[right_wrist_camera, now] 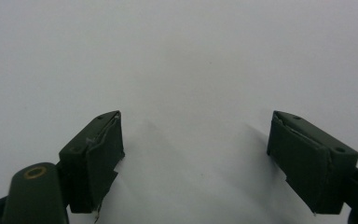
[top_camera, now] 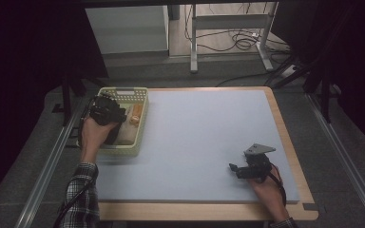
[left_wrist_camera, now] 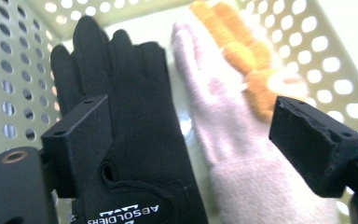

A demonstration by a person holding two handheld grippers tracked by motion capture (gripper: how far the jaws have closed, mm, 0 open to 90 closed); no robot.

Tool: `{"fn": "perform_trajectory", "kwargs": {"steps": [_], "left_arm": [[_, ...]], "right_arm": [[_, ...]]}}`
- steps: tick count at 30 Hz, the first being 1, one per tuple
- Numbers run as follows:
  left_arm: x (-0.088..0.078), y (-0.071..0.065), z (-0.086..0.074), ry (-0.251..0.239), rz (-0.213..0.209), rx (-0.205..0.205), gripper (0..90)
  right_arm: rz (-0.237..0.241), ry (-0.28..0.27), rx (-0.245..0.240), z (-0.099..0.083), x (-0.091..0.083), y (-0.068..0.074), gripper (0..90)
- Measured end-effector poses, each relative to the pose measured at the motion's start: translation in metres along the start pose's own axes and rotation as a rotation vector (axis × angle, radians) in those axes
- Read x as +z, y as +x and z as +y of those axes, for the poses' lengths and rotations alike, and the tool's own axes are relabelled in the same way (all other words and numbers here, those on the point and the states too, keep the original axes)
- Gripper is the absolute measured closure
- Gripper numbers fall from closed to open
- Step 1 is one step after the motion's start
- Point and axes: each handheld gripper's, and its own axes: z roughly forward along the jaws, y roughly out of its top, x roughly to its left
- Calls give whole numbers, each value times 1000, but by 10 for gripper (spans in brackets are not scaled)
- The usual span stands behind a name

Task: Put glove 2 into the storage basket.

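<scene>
A pale yellow perforated basket (top_camera: 123,92) stands at the table's far left. In it lie a black glove (left_wrist_camera: 135,130), a pink glove (left_wrist_camera: 233,140) and an orange glove (left_wrist_camera: 242,51), side by side with fingers pointing away. My left gripper (top_camera: 105,111) hangs over the basket, pointing down at the gloves. In the left gripper view, the left gripper (left_wrist_camera: 191,126) is open, the jaws wide apart above the black and pink gloves and touching neither. My right gripper (top_camera: 235,170) rests near the table's front right, and the right gripper (right_wrist_camera: 196,140) is open with nothing between the jaws.
A pale blue mat (top_camera: 204,137) covers the wooden table (top_camera: 285,142). Metal rails (top_camera: 52,161) run along both sides. Beyond the far edge stand a frame's legs (top_camera: 193,42) and loose cables (top_camera: 242,42) on the floor.
</scene>
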Motion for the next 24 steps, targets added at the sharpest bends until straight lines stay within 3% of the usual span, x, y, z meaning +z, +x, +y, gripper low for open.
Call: {"fn": "perform_trajectory", "kwargs": {"steps": [4,11,17,24], "left_arm": [[-9,-2,-3,-45,-50,12,85],[-21,-10,-9,-73,-88,61,49],[-28,-24,-17,-91,-111,115,34],[-36,-50,-25,-140,-175,170,29]], "right_arm": [[0,0,0,0,0,0,180],[0,0,0,0,0,0,180],[0,0,0,0,0,0,180],[-1,3,-2,0,0,0,180]]}}
